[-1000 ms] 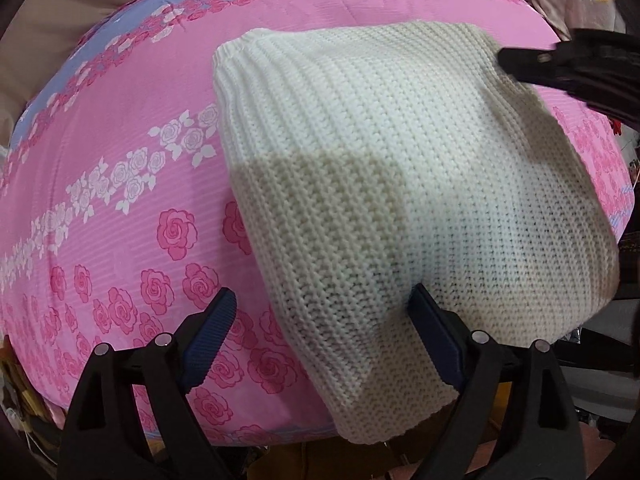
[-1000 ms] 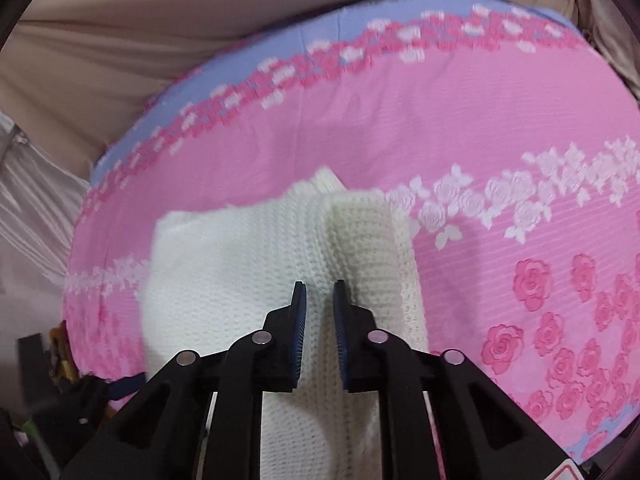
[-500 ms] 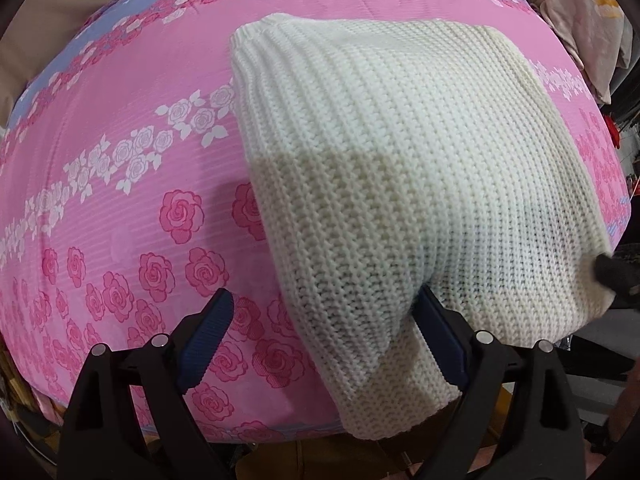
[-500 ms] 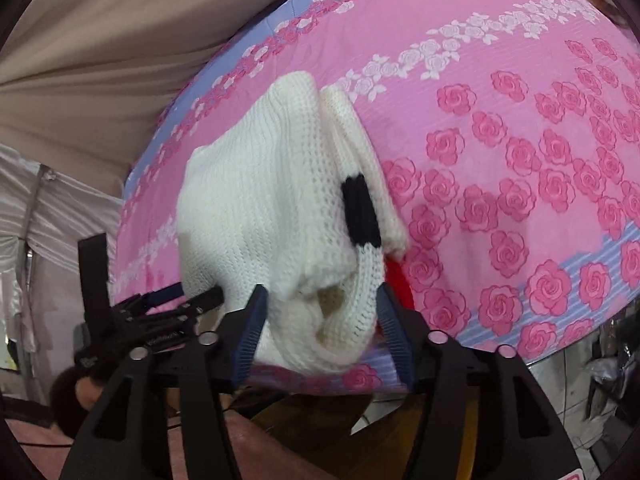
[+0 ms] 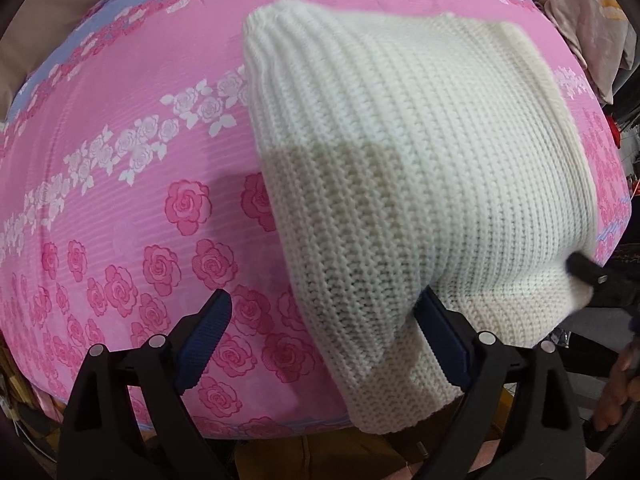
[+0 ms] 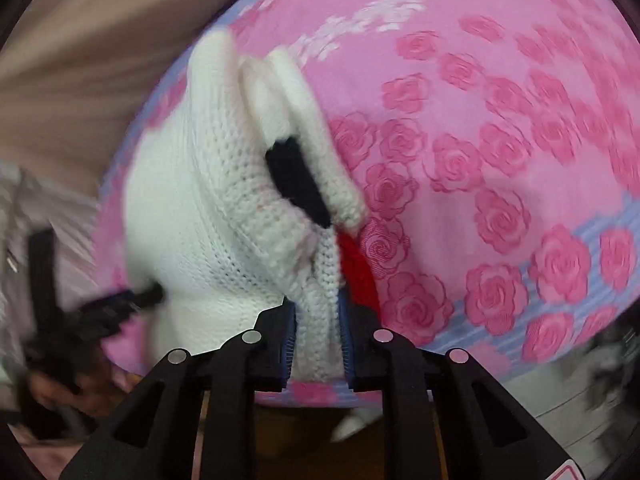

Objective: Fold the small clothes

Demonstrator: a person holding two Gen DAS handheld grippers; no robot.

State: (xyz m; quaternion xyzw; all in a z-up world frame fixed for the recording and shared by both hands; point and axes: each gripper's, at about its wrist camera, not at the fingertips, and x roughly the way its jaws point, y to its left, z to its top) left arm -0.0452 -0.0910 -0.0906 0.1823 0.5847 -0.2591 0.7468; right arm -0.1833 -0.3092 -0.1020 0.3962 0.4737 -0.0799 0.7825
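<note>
Pinching chunky ribbed white knit garment (image 6: 224,216): right gripper (image 6: 316,340) jaws.

right gripper (image 6: 317,340) left the far side of the white knit sweater (image 5: 420,184), swung round to its near corner at the bed (image 5: 120,200) edge. Jaws opened wide around the hanging edge half a second back, have just been closing; the fingers (image 6: 289,344) now pinch the knit band between them. Its tip (image 5: 582,270) now shows low at the right of the left wrist view, not top right.
</note>
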